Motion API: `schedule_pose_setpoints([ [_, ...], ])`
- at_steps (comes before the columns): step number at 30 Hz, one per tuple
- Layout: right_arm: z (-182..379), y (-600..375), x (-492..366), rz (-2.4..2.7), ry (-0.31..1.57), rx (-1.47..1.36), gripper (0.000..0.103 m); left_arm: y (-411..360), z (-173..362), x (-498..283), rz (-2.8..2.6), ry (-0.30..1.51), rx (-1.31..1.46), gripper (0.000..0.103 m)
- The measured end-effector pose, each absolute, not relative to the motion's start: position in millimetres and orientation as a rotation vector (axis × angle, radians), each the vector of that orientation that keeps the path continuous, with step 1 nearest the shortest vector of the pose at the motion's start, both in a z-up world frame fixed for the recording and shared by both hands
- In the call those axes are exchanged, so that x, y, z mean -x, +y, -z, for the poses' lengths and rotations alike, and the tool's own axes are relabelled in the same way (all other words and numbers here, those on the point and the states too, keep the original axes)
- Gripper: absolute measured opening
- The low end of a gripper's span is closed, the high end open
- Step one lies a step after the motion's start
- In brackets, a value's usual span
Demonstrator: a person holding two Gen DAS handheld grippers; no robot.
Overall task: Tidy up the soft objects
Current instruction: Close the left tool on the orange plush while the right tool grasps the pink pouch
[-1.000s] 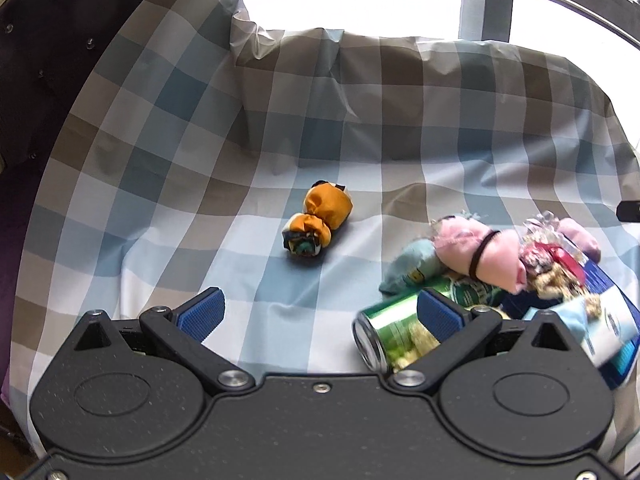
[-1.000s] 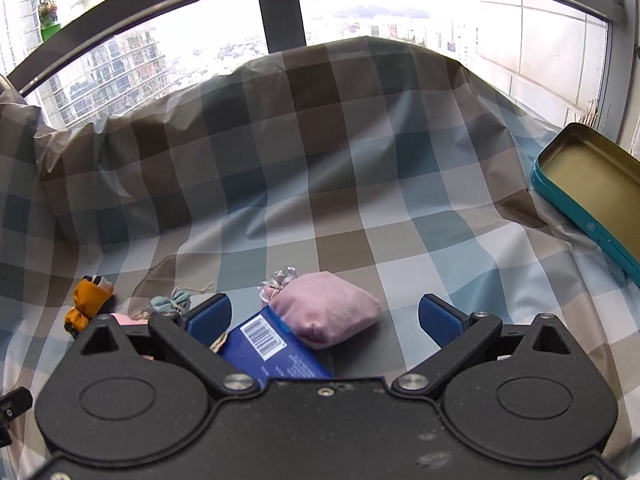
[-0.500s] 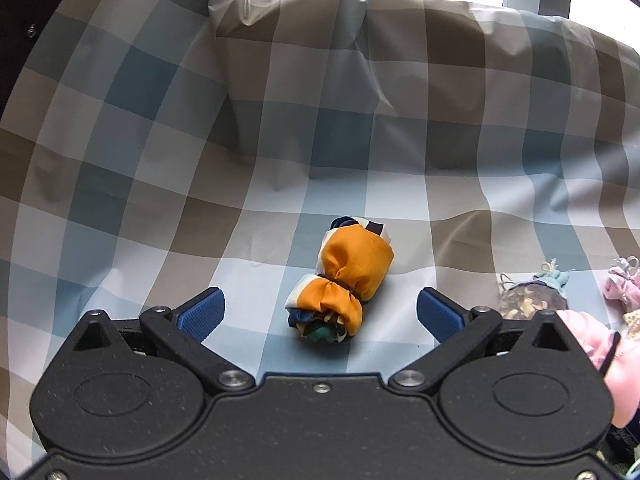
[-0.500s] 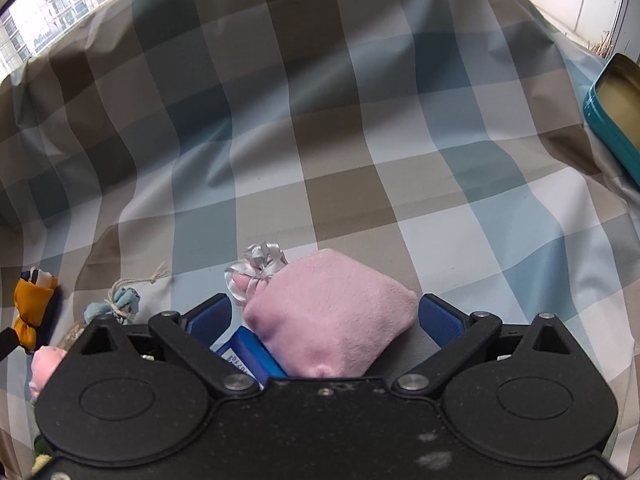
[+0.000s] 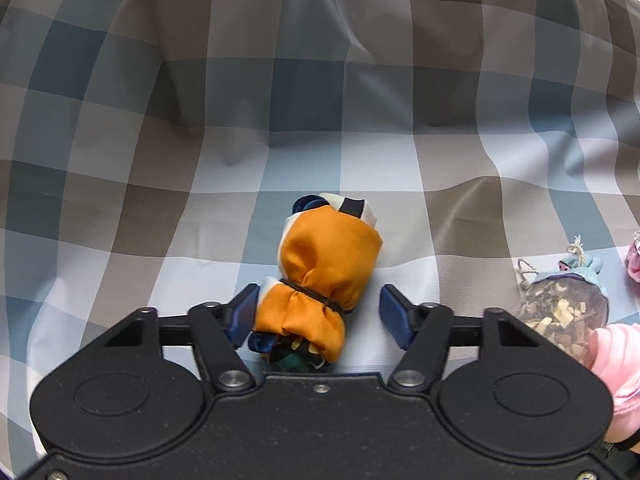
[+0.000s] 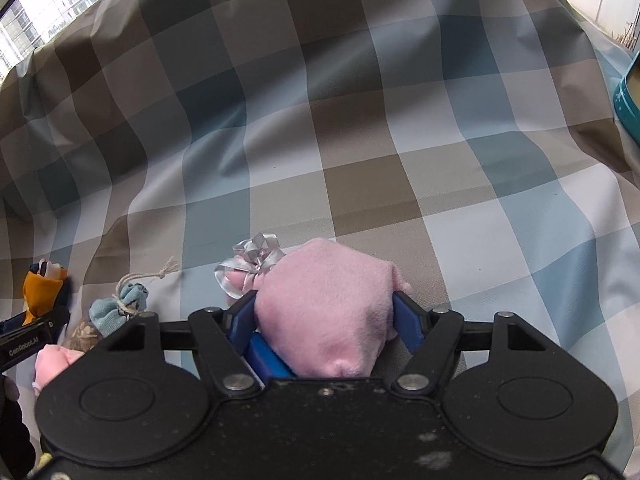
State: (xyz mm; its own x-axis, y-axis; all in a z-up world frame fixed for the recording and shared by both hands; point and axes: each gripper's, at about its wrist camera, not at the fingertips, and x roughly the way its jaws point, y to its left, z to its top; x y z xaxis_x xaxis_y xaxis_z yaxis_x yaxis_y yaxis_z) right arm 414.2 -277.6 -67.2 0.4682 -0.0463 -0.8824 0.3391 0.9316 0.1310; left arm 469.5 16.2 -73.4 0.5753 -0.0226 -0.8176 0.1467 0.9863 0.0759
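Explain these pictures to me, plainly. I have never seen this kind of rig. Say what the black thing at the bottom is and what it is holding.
There is no robot here: a person holds a two-finger gripper in each hand, and a wide-angle camera on each looks forward along its fingers. The black shape at the bottom of each picture is the gripper's own body.

One picture is from the left gripper. Its jaws have just been closing around an orange cloth bundle. One pad touches it, but the other is not yet on it.

The other picture is from the right gripper, whose jaws have just been closing too. Both of its pads press a pink pouch.

Everything lies on a checked cloth. A small sachet of dried bits lies nearby.
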Motion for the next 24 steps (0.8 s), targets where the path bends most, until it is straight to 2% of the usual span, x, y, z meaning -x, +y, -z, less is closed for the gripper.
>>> schedule_pose_setpoints([
  [7,46,-287,-400,0.264,0.938,-0.314,0.067,25,59,-461,0.107,0.914,-0.094,0.043],
  [12,15,-292,-377,0.278,0.820,-0.314,0.067,25,27,-437,0.120,0.852,-0.071,0.043],
  [24,-60,-261,-250,0.197,0.578,-0.282,0.068,16,-56,-320,0.182,0.788,-0.016,0.043],
])
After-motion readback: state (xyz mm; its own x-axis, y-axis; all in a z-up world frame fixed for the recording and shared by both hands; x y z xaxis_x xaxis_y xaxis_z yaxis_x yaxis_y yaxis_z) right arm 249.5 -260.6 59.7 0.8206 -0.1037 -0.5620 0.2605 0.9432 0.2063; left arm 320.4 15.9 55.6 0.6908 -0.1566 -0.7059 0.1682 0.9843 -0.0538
